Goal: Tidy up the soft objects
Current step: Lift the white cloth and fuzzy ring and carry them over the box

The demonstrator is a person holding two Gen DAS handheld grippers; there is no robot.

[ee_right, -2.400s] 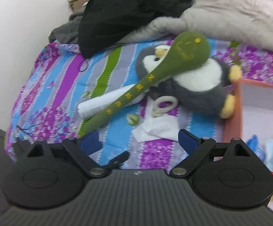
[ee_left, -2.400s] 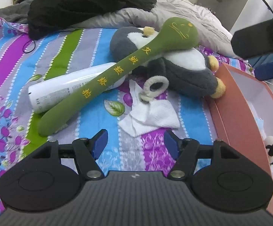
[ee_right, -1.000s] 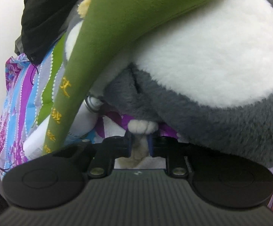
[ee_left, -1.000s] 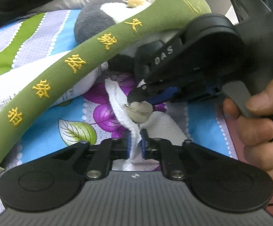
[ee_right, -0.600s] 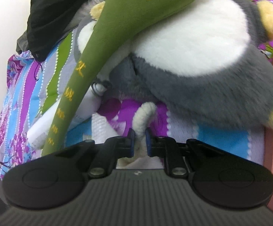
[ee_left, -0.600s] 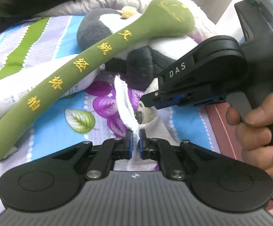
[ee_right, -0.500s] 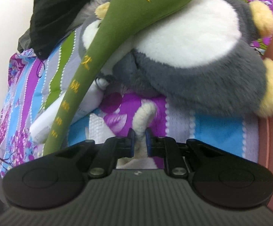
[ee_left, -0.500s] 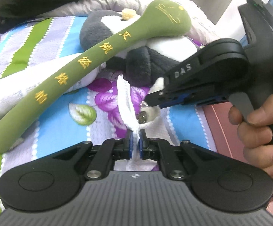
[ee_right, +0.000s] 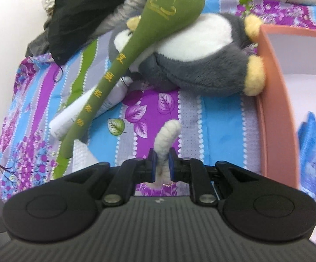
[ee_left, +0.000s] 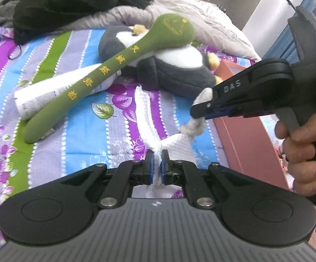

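Lifted just above the striped bed [ee_left: 75, 118], the white cloth [ee_left: 149, 122] hangs pinched in the left gripper [ee_left: 156, 170] while the right gripper [ee_right: 162, 166] clamps its fuzzy loop [ee_right: 167, 137]. Best keep both grips level while carrying toward the pink box [ee_right: 275, 100] at right; the penguin plush [ee_left: 175, 69] and green plush mallet [ee_left: 114, 69] lie beyond, clear.

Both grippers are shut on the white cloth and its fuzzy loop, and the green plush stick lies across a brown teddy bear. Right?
Not quite: the green plush stick lies across a grey-and-white penguin toy, not a brown teddy bear, as the right wrist view shows. The rest stands.
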